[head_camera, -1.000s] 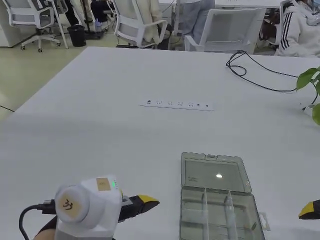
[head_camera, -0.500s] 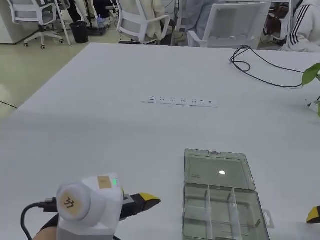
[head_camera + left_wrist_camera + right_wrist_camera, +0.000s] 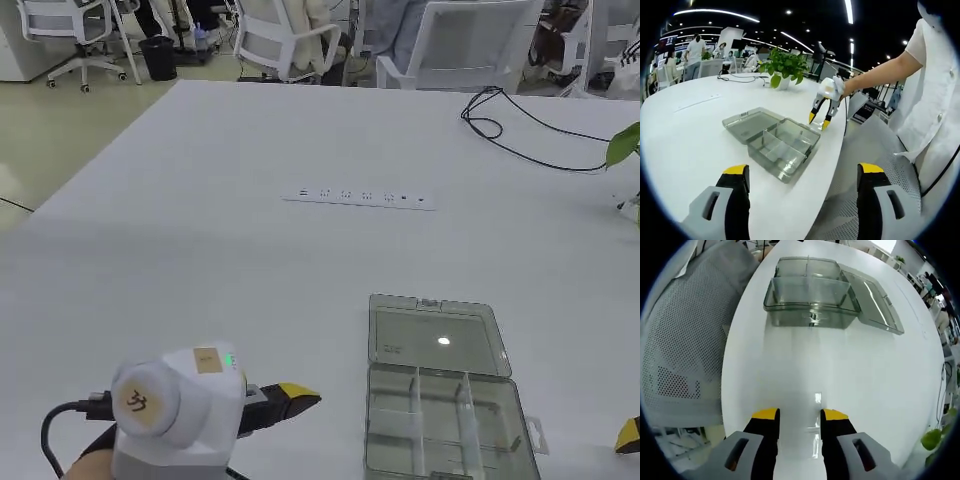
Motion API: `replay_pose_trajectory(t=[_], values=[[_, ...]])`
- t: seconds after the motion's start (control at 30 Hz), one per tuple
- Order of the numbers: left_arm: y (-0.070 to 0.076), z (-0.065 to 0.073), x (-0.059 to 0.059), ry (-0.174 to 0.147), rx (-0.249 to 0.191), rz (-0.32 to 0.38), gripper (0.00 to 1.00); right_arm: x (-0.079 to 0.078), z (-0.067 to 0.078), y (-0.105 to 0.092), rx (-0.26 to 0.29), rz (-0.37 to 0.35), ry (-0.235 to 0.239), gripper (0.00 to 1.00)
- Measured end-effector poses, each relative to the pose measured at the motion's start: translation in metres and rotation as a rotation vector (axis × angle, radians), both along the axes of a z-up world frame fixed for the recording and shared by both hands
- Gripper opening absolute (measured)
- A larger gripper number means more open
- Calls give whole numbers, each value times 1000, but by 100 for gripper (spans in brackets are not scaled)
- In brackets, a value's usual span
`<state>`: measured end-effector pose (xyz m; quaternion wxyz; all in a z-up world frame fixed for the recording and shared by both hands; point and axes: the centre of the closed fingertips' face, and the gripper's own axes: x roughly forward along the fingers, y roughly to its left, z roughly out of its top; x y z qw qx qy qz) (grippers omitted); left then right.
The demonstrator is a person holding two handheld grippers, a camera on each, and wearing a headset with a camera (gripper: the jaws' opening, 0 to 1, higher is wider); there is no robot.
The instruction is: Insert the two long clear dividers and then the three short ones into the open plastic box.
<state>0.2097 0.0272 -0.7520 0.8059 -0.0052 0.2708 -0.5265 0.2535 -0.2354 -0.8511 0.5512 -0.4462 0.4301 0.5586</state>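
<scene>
Bearing is what the coming move turns on: the open plastic box rests on the white table, and it lies between my two tools. Its lid is folded flat on the box's far side. My left hand-held gripper is off the box's left side and points across at it, jaws spread wide with nothing between them. My right hand-held gripper is off the box's right side, aimed squarely at the tray's right wall, jaws a narrow gap apart and also empty. In the head view the left tip looks the nearer of the two to the box, though neither touches it. The tray's inner long axis runs from my side toward the lid: two long clear dividers stand upright inside, side by side along that line. Shorter cross walls show faintly between the left divider and the tray's left wall; I cannot count them through the clear plastic. I see no loose divider lying beside the box. I judge the inserting largely done, and any further piece would have to go in crosswise to the long dividers, with either tool reaching sideways toward the box.
</scene>
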Motion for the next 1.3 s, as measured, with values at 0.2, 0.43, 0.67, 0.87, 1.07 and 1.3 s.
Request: replay_pose_trajectory(t=[0.2,0.43,0.67,0.87,1.07,1.3], values=[[0,0,-1,1,0,-1,90,0,0,1,-4,-2,-2,33],[0,0,-1,-1,-2,-3,90,0,0,2,-2,-11,-8,33],[1,3,0,-5,-2,-2,90,-1,17,15,49,-31,-41,33],[-1,7,2,-9,-9,-7,89,-2,35,30,89,-44,-73,33],[-7,18,9,-9,-43,11,88,-6,57,47,120,-42,-109,33],[-18,30,15,-3,-90,31,84,-7,77,65,156,-29,-156,33]])
